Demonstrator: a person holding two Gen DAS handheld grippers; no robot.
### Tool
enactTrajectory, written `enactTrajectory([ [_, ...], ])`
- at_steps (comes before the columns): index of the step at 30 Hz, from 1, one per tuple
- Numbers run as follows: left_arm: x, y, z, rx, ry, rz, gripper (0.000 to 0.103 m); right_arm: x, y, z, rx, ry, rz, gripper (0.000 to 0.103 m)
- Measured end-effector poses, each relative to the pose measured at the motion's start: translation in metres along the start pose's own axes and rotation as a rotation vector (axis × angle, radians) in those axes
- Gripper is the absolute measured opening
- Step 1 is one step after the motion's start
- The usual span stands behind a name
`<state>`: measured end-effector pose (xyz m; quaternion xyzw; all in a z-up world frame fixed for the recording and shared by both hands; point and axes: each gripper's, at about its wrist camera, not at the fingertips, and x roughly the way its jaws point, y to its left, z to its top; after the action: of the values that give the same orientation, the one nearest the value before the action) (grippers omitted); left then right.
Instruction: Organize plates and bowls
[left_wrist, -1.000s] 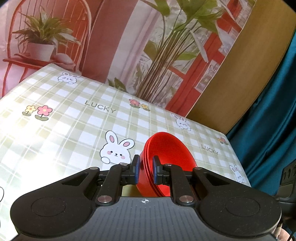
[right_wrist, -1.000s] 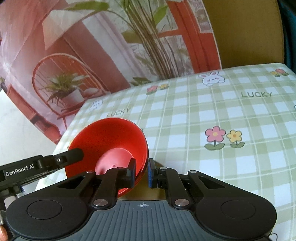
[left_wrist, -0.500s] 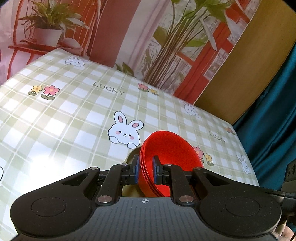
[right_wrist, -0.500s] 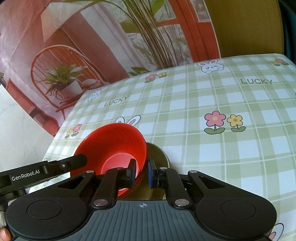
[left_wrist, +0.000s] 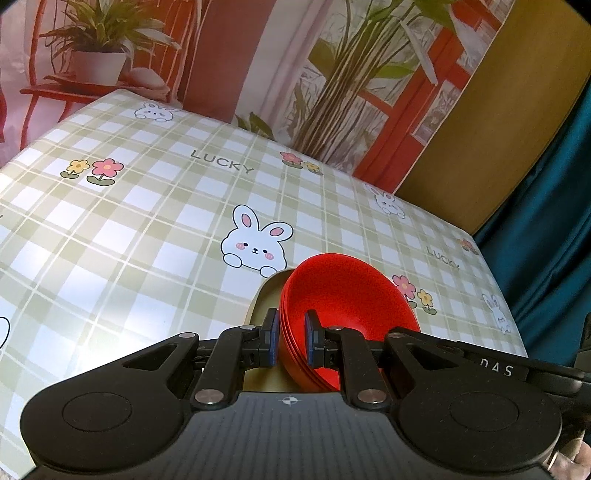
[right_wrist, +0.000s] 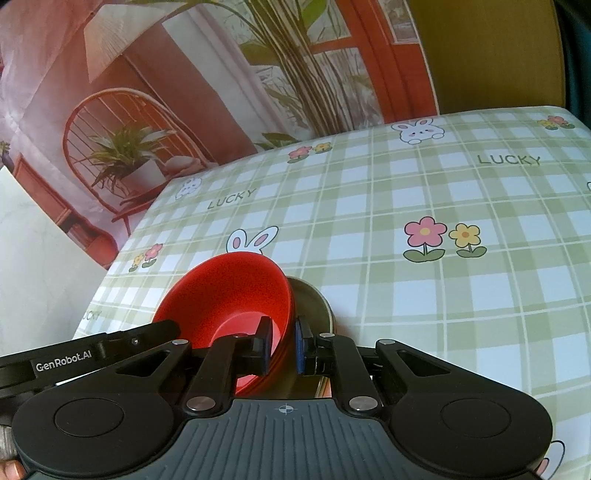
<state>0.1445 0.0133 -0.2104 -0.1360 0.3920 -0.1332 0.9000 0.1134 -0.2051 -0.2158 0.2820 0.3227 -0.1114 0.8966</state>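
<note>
Table (left_wrist: 122, 236) in green-checked bunny oilcloth carries a round olive plate (right_wrist: 314, 299); above it sit stacked glossy red plastic bowls (left_wrist: 343, 299). Left gripper (left_wrist: 291, 341) and right gripper (right_wrist: 281, 345) jaws clench opposite rims.

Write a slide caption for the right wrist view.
Both grippers clamp stacked red bowls above an olive plate.
</note>
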Motion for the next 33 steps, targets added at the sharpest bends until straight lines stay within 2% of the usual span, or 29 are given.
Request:
enactTrajectory([
  [5, -0.002, 0.000, 0.001, 0.006, -0.001, 0.016, 0.021, -0.007, 0.003, 0.001, -0.026, -0.022, -0.014, 0.020],
  [7, -0.004, 0.002, 0.002, -0.007, -0.005, 0.009, 0.033, -0.011, 0.005, 0.003, -0.038, -0.034, -0.021, 0.021],
  [13, -0.015, 0.000, 0.006, 0.001, -0.046, 0.010, 0.035, -0.024, 0.005, 0.006, -0.044, -0.068, -0.024, 0.029],
  [19, -0.034, -0.009, 0.014, 0.042, -0.120, 0.013, 0.035, -0.042, 0.006, 0.011, -0.059, -0.114, -0.039, 0.036],
  [21, -0.041, -0.013, 0.017, 0.058, -0.143, 0.014, 0.036, -0.051, 0.008, 0.013, -0.070, -0.139, -0.043, 0.043],
  [26, -0.060, -0.024, 0.025, 0.098, -0.211, 0.014, 0.042, -0.075, 0.012, 0.022, -0.103, -0.204, -0.050, 0.050],
  [29, -0.075, -0.032, 0.031, 0.128, -0.262, 0.013, 0.053, -0.092, 0.015, 0.030, -0.116, -0.251, -0.045, 0.065],
  [31, -0.087, -0.039, 0.035, 0.148, -0.299, 0.012, 0.068, -0.104, 0.018, 0.035, -0.124, -0.278, -0.029, 0.070],
  [33, -0.100, -0.046, 0.040, 0.173, -0.344, 0.015, 0.079, -0.117, 0.024, 0.041, -0.151, -0.311, -0.029, 0.082],
])
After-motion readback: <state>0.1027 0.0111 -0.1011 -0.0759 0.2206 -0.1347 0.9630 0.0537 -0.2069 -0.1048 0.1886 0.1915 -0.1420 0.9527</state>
